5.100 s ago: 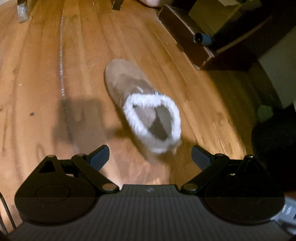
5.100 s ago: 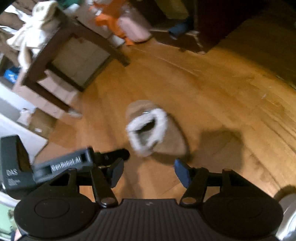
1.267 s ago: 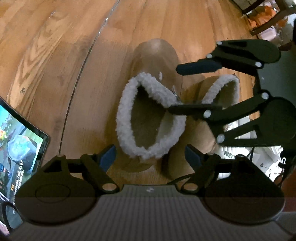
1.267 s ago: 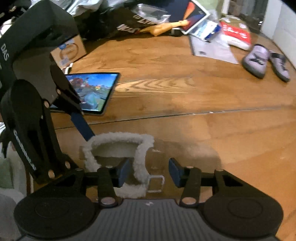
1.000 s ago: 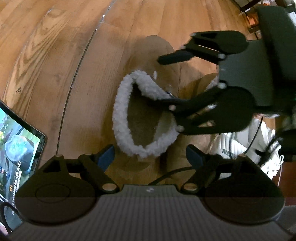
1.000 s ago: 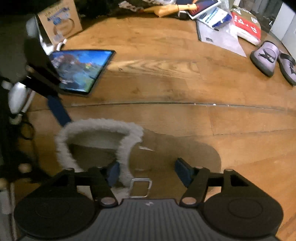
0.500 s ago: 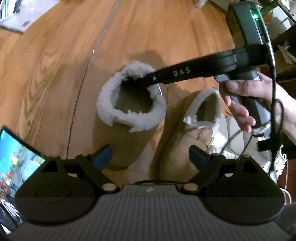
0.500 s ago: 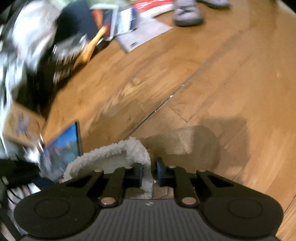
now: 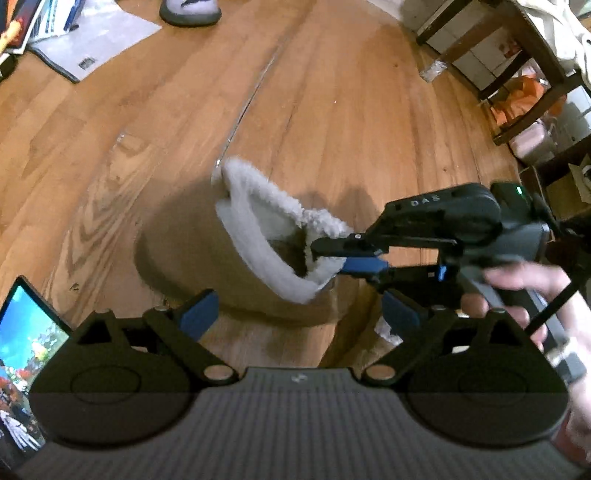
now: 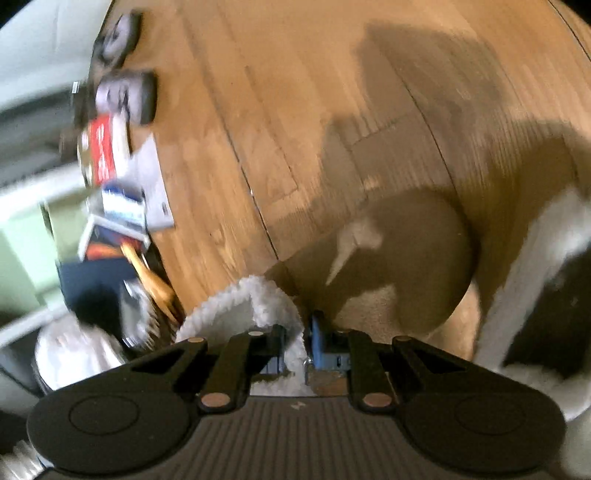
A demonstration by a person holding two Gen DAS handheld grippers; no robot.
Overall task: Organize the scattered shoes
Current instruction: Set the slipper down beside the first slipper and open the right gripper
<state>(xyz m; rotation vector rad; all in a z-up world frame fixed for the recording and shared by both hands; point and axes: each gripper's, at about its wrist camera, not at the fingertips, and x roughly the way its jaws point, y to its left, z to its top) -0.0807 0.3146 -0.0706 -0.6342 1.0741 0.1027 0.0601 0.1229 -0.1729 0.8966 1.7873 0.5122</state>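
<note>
A tan slipper (image 9: 192, 258) with a white fleece collar (image 9: 258, 236) lies tipped over on the wooden floor. My right gripper (image 9: 332, 254), held by a hand, comes in from the right and is shut on that collar. In the right wrist view the right gripper (image 10: 299, 347) pinches the fleece collar (image 10: 258, 306), and the slipper's tan toe (image 10: 399, 251) points away. The matching second slipper (image 10: 543, 240) sits at the right edge, close beside the first. My left gripper (image 9: 299, 314) hangs open above and behind the held slipper, touching nothing.
A lit tablet (image 9: 26, 332) lies on the floor at the near left. A grey slipper (image 9: 190, 9) and papers (image 9: 92, 48) lie at the far left. Dark table legs (image 9: 517, 55) and boxes stand at the far right. Bare floorboards stretch beyond the slipper.
The right gripper shut on the fleece collar and rolled, tipping the slipper onto its side. The left gripper drew back and up, away from the slippers.
</note>
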